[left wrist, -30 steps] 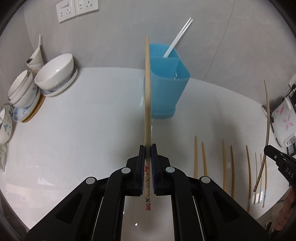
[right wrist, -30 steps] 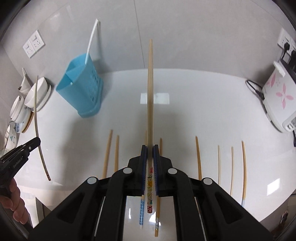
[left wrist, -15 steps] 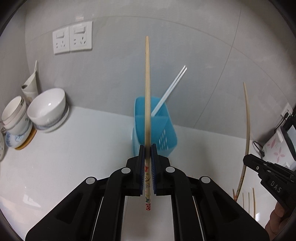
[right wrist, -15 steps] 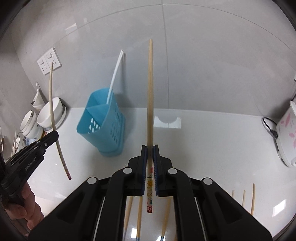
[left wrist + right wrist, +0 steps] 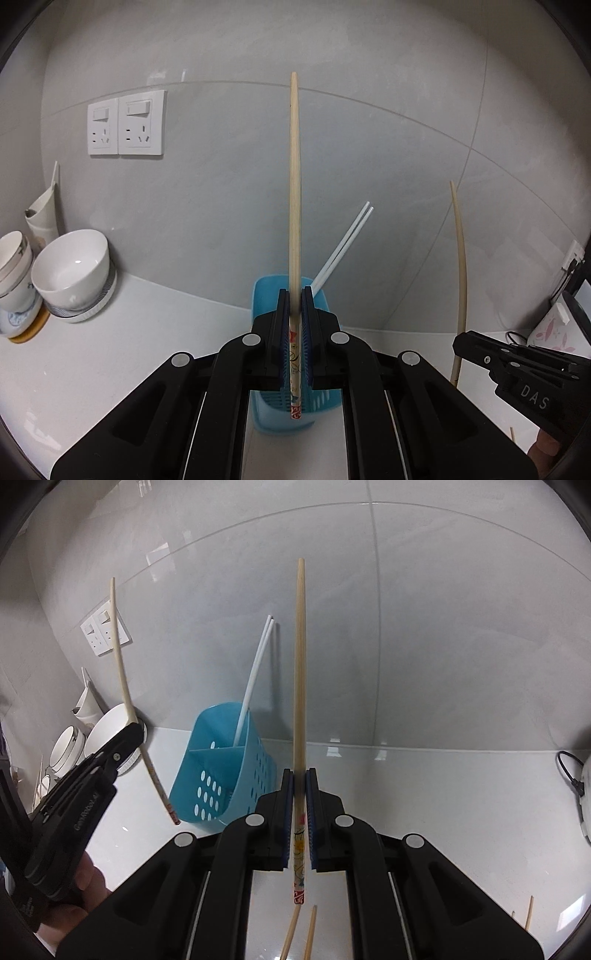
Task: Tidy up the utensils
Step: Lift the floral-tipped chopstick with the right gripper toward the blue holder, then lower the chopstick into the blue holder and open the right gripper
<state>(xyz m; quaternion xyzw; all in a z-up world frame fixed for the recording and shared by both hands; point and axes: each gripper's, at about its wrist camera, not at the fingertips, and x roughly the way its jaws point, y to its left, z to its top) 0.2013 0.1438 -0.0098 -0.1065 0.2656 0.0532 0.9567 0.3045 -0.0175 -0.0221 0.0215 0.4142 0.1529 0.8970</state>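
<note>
My left gripper (image 5: 295, 295) is shut on a wooden chopstick (image 5: 294, 192) with a painted handle end, held upright above the counter. Directly behind and below it stands the blue utensil holder (image 5: 264, 299) with two white chopsticks (image 5: 341, 245) leaning in it. My right gripper (image 5: 299, 777) is shut on a second wooden chopstick (image 5: 300, 672), also upright, to the right of the blue utensil holder (image 5: 221, 771). In the right wrist view the left gripper (image 5: 133, 729) shows at the left with its chopstick (image 5: 122, 672). The right gripper (image 5: 458, 341) appears at the right of the left wrist view.
White bowls (image 5: 72, 271) and cups are stacked at the left by the wall, below a double wall socket (image 5: 125, 127). More wooden chopsticks (image 5: 291, 936) lie on the white counter below the right gripper. An appliance with a cable (image 5: 570, 775) sits at the far right.
Both grippers have risen and tilted up with their chopsticks, moving toward the blue holder, which now sits close under the left gripper. The chopsticks lying on the counter have mostly dropped out of view.
</note>
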